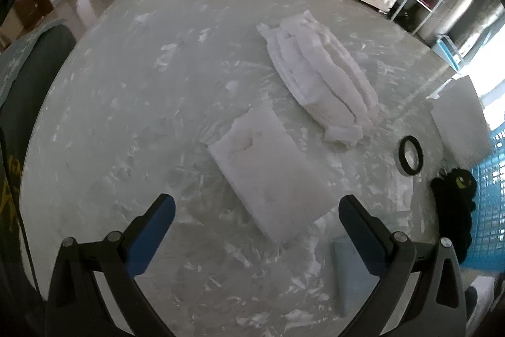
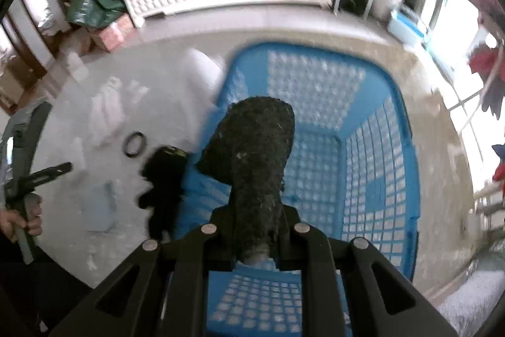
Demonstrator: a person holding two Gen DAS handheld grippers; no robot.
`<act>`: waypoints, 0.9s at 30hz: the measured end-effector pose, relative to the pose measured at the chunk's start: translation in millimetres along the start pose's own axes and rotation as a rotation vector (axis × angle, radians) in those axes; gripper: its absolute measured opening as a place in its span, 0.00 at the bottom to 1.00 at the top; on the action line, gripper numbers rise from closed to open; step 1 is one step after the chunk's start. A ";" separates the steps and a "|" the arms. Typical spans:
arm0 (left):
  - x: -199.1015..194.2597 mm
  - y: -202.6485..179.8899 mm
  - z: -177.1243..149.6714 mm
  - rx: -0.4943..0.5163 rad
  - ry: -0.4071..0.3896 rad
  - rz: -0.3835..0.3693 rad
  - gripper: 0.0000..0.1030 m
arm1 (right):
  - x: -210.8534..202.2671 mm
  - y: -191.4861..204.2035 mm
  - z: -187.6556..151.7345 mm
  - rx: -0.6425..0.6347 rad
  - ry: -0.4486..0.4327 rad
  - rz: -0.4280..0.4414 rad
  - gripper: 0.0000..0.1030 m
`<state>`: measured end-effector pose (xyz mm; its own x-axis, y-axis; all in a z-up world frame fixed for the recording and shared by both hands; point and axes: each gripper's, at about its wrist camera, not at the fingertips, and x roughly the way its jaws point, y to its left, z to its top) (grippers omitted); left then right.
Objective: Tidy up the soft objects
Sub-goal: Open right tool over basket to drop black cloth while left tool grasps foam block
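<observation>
A dark fuzzy cloth (image 2: pixel 252 160) hangs pinched in the right gripper (image 2: pixel 254 229) above a blue basket (image 2: pixel 363 179). The left gripper (image 1: pixel 256 212), spread wide, hovers over a white foam pad (image 1: pixel 271 179) on the table (image 1: pixel 126 84), near a white bundle (image 1: pixel 318 75).

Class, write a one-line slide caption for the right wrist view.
Right gripper shut on a dark fuzzy sponge above the blue basket, black plush toy waiting alongside.
</observation>
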<state>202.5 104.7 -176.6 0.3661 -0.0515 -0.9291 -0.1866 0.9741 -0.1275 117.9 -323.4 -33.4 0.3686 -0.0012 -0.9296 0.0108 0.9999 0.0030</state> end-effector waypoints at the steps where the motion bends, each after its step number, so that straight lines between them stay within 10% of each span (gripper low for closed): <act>1: 2.0 -0.8 0.8 -0.010 0.005 0.007 1.00 | 8.7 -3.4 0.6 0.006 0.020 -0.007 0.14; 27: 17.1 8.2 -3.5 -0.095 0.089 0.039 1.00 | 50.7 55.0 -14.4 -0.237 0.164 0.046 0.14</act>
<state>204.1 111.1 -194.7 0.2758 -0.0371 -0.9605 -0.2861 0.9508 -0.1189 123.8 -268.3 -85.7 0.2082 0.0263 -0.9777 -0.2273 0.9736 -0.0222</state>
